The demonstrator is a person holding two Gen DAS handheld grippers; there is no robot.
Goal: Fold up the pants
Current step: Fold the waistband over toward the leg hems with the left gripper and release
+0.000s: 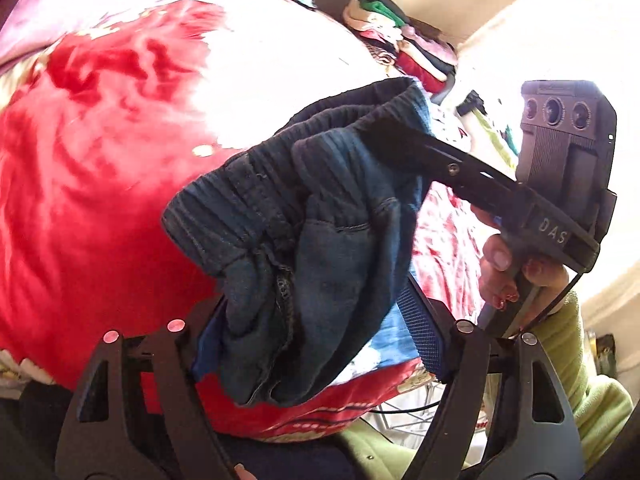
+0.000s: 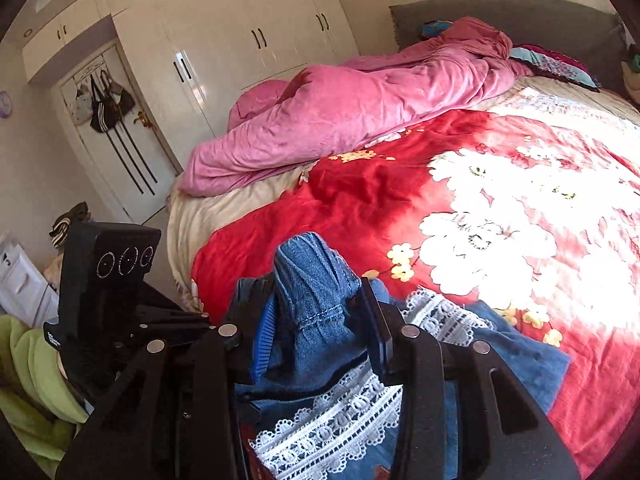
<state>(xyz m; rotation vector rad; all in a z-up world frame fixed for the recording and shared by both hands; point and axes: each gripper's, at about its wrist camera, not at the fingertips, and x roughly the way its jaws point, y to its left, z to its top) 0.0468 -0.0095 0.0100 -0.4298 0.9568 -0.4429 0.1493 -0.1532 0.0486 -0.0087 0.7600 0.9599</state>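
Both jaws grip the one pair of denim pants point(image 1: 312, 216), lifted over the bed's near edge.

We hold bunched waistband in our left gripper point(image 1: 320, 320) and our right gripper point(image 2: 320, 320); beyond, the red floral blanket point(image 2: 460, 184) lies open; one pink duvet point(image 2: 340, 120) lines its far side.

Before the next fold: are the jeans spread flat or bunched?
Bunched. The jeans hang crumpled between both grippers, waistband gathered, above the red blanket; no flat fold visible.

Bed point(image 2: 224, 216): floral blanket point(image 2: 460, 200) spread over it; bunched duvet point(image 2: 340, 120) along far edge; pillows point(image 2: 560, 64) at headboard point(image 2: 500, 12); jeans point(image 2: 320, 300) at near edge. Wardrobe point(image 2: 240, 40) beyond bed.
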